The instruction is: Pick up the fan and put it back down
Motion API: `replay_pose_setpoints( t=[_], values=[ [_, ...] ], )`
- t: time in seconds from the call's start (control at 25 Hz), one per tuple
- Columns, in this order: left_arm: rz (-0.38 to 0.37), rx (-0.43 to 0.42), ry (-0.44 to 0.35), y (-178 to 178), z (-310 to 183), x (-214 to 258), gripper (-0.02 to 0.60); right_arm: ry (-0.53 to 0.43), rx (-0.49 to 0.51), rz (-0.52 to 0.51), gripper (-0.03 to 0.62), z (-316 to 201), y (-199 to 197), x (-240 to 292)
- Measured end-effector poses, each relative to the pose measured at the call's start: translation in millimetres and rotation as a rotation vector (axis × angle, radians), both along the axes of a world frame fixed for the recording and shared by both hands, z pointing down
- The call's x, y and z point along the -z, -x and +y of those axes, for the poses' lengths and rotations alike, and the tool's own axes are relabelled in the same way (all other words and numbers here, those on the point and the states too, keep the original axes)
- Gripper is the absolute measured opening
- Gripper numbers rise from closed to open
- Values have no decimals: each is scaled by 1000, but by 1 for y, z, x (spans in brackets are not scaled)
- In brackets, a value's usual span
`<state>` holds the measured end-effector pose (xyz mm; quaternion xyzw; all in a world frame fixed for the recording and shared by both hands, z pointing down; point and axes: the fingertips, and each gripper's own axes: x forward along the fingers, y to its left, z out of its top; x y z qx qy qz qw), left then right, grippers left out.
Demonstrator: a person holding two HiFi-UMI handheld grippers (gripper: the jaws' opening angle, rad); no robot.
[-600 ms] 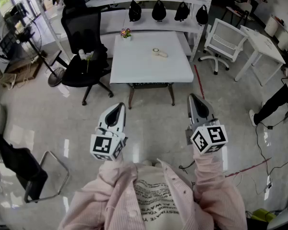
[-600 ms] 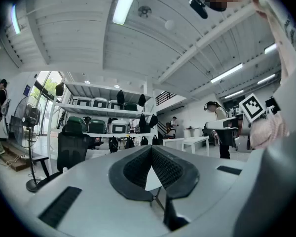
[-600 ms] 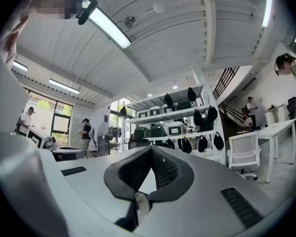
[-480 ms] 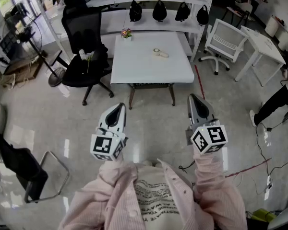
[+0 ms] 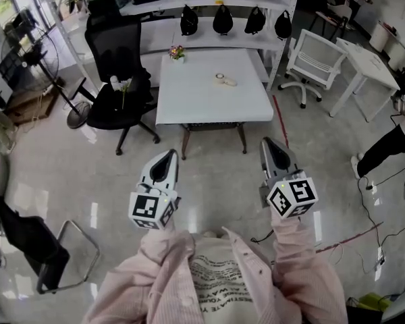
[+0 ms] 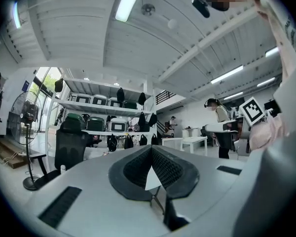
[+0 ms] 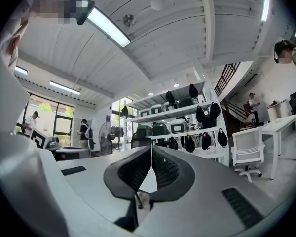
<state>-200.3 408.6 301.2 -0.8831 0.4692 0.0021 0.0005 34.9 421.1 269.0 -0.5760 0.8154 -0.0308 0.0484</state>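
Observation:
The fan [image 5: 76, 112] is a black pedestal fan standing on the floor at the far left, beside a black office chair. The left gripper view has it at the left edge [image 6: 25, 111]; the right gripper view shows it small and far off [image 7: 107, 131]. My left gripper [image 5: 168, 156] and right gripper [image 5: 269, 145] are held level in front of my body, well short of the fan. Both are shut, with the ribbed pads [image 6: 164, 168] pressed together and nothing between them. The right gripper's jaws [image 7: 151, 151] also meet at the tip.
A white table [image 5: 212, 90] with a small flower pot and a tape roll stands ahead. A black office chair [image 5: 118, 79] is on its left and a white chair [image 5: 317, 56] on its right. Shelves with black bags [image 5: 223, 17] are behind, a folding chair [image 5: 34, 241] is at the lower left, and a person's leg [image 5: 388, 144] is at the right.
The head view has shifted slightly. Both grippers stay shut and hold the same pose in front of the body.

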Motion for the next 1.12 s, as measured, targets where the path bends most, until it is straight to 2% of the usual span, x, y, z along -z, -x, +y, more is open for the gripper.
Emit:
replay_pose_setpoints(
  t=[0.16,0.2,0.28,0.36,0.52,0.72,1.12],
  values=[
    [2,-15,7,2,-5,-3,2,20,2,9,3,-7,6,-8],
    [2,-19,10,2,-7,-4,0,27,1,4,19,-9,7,-10],
    [2,-26,15,4,-9,-6,2,35,-5,-1,116,-13,10,-13],
    [3,-33,20,7,-11,-10,2,33,-17,17,121,-14,13,-16],
    [4,-49,32,8,-14,-19,2,32,-45,7,204,-19,14,-24],
    [2,-70,50,0,-16,-28,0,51,-66,-1,230,-21,8,-34],
    [-1,-87,90,-15,-34,-41,2,91,-63,-41,230,-43,-6,-48]
  ],
)
